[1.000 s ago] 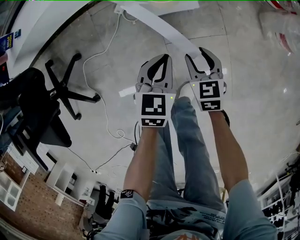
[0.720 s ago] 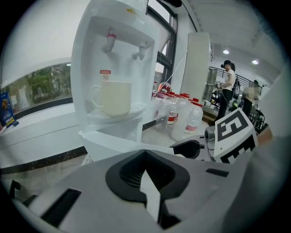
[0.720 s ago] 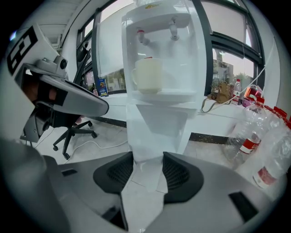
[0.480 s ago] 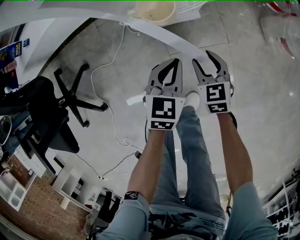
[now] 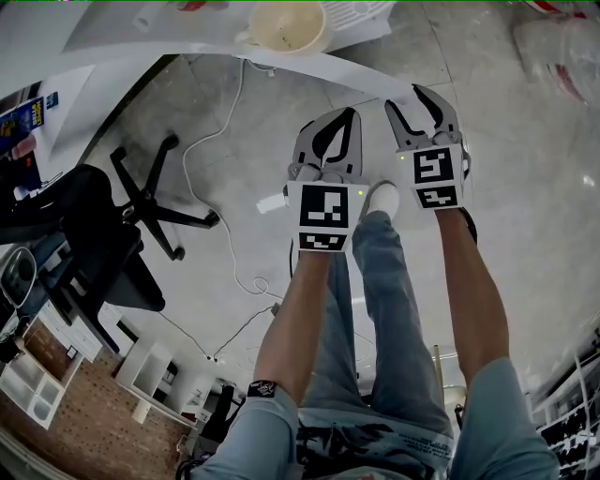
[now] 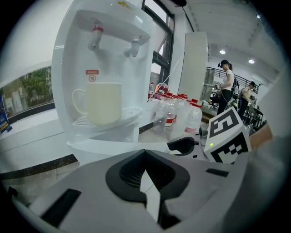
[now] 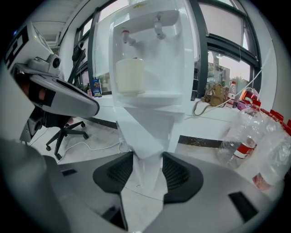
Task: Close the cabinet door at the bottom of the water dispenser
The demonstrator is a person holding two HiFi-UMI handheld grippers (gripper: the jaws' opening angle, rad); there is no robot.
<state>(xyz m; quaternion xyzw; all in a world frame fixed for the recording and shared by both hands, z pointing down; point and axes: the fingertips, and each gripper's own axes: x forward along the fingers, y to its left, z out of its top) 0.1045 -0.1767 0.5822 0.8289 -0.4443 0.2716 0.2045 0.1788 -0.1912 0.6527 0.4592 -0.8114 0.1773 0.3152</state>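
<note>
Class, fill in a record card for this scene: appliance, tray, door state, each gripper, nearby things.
appliance: white water dispenser
on drip tray: cream mug
cabinet door: open, swung out toward the person
right gripper: jaws closed on the door's free edge
left gripper: jaws together, empty
nearby: plastic bottles, office chair

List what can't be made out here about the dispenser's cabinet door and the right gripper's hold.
- Cabinet opening and hinge: the head view cuts the water dispenser off at the top edge, and gripper bodies cover its base in both gripper views.
- Right gripper hold: the cabinet door stands between its jaws, but its white edges wash out, so clamped or not is unclear.
- Red label: print too small, left gripper view.
</note>
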